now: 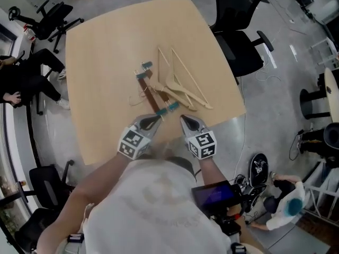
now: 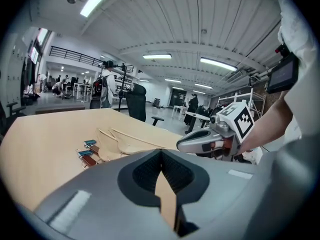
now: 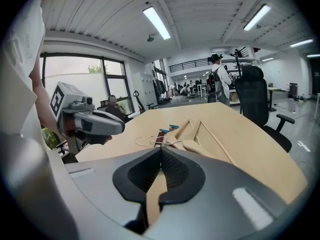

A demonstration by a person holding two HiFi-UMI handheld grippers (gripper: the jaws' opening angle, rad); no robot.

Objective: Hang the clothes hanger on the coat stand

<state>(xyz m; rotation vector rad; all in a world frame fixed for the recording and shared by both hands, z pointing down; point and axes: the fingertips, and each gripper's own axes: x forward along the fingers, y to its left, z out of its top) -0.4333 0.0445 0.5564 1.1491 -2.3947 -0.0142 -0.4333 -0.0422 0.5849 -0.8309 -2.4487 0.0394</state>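
We stand at the near edge of a big pale wooden table (image 1: pixel 106 52) in an open office, with black office chairs (image 1: pixel 241 49) round its far and right sides. Both our arms reach over that near edge. The left gripper (image 1: pixel 157 117) and the right gripper (image 1: pixel 184 119) are side by side and a little apart, each pointing out over the tabletop with its marker cube (image 1: pixel 132 143) close to our body. In the left gripper view the two jaws meet at their tips with nothing caught between them. The right gripper view shows the same: jaws together and empty. The clothes hangers (image 1: pixel 183 86) lie in a loose heap flat on the table just ahead of the two grippers, and neither gripper touches them. Two of them are light wooden hangers with their arms crossed over each other. Beside them, to the left, lies a brown clip hanger (image 1: pixel 152 95) with a thin wire hook (image 1: pixel 139 97). It has a teal clip at each end, and the nearer teal clip (image 1: pixel 171 108) sits just in front of the left gripper's tip.
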